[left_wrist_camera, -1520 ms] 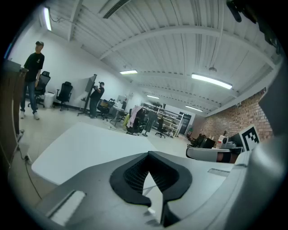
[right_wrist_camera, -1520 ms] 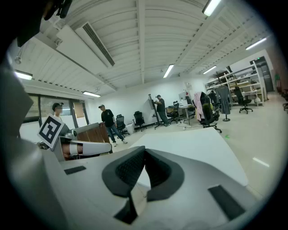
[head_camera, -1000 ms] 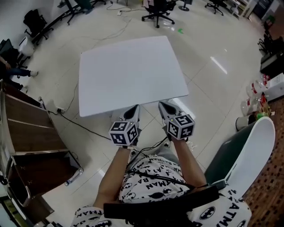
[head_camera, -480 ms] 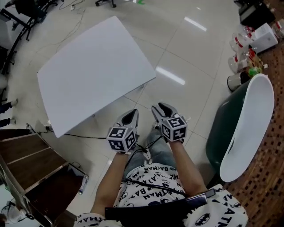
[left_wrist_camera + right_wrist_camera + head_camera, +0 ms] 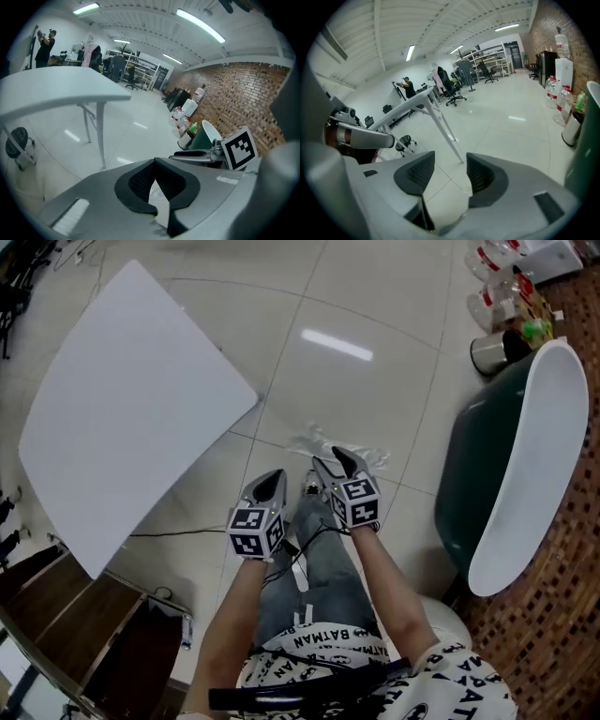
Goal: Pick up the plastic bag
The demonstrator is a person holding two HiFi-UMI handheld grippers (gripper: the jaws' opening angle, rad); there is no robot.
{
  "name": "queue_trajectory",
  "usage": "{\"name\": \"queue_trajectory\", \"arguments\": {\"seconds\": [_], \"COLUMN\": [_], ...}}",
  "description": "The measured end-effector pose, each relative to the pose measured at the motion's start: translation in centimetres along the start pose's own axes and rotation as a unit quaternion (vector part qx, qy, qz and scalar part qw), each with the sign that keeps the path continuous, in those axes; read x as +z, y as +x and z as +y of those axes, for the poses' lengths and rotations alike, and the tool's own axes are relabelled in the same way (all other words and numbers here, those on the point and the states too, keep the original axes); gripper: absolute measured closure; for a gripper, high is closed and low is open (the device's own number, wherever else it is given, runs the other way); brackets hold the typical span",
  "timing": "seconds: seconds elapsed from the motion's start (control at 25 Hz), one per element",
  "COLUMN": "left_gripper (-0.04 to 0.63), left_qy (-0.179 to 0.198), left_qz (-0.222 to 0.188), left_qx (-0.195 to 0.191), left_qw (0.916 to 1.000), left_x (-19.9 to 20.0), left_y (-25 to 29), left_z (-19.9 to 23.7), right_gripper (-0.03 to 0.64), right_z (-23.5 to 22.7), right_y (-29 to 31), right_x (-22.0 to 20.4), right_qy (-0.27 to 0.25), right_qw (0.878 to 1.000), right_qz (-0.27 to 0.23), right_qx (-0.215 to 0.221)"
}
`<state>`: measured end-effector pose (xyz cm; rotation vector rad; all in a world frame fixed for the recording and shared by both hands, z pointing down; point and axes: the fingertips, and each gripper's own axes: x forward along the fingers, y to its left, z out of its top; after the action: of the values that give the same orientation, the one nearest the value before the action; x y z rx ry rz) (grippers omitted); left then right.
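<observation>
A crumpled clear plastic bag [image 5: 349,448] lies on the tiled floor in the head view, just ahead of my right gripper [image 5: 333,462]. That gripper points down at the floor, and its jaws have just been opening; they stand apart with nothing between them, as the right gripper view [image 5: 451,165] also shows. My left gripper [image 5: 274,478] hangs a little to the left and nearer to me, shut on nothing, its pads meeting at the tips [image 5: 154,162]. I cannot make out the bag in either gripper view.
A white table [image 5: 122,418] stands to the left on thin legs. A dark green and white tub-shaped seat [image 5: 525,446] sits at the right, with bottles [image 5: 497,292] beyond it. A black cable [image 5: 178,532] crosses the floor. The person's jeans-clad legs are below the grippers.
Both grippers have dropped toward the floor and the view has swung down. The plastic bag has come into sight. The right jaws have opened; the left stay shut.
</observation>
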<state>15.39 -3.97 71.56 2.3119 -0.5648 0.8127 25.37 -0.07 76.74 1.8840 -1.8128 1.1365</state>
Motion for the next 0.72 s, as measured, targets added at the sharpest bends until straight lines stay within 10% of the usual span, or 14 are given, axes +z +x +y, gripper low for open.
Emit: {"name": "queue_trajectory", "arguments": {"seconds": [0.72], "left_gripper": [0.594], "left_qy": [0.036], "left_qz": [0.162], "left_qx": [-0.022], "left_qw": [0.9858], "left_x": [-20.4], "left_y": [28.3], "left_z": [11.1], "right_gripper": [0.354], "right_z": [-16.1], "right_y": [29.9], "right_x": [-29.3], "right_qy": [0.027], "right_qw": [0.987], "right_qz": [0.153], "right_qx": [-0.04]}}
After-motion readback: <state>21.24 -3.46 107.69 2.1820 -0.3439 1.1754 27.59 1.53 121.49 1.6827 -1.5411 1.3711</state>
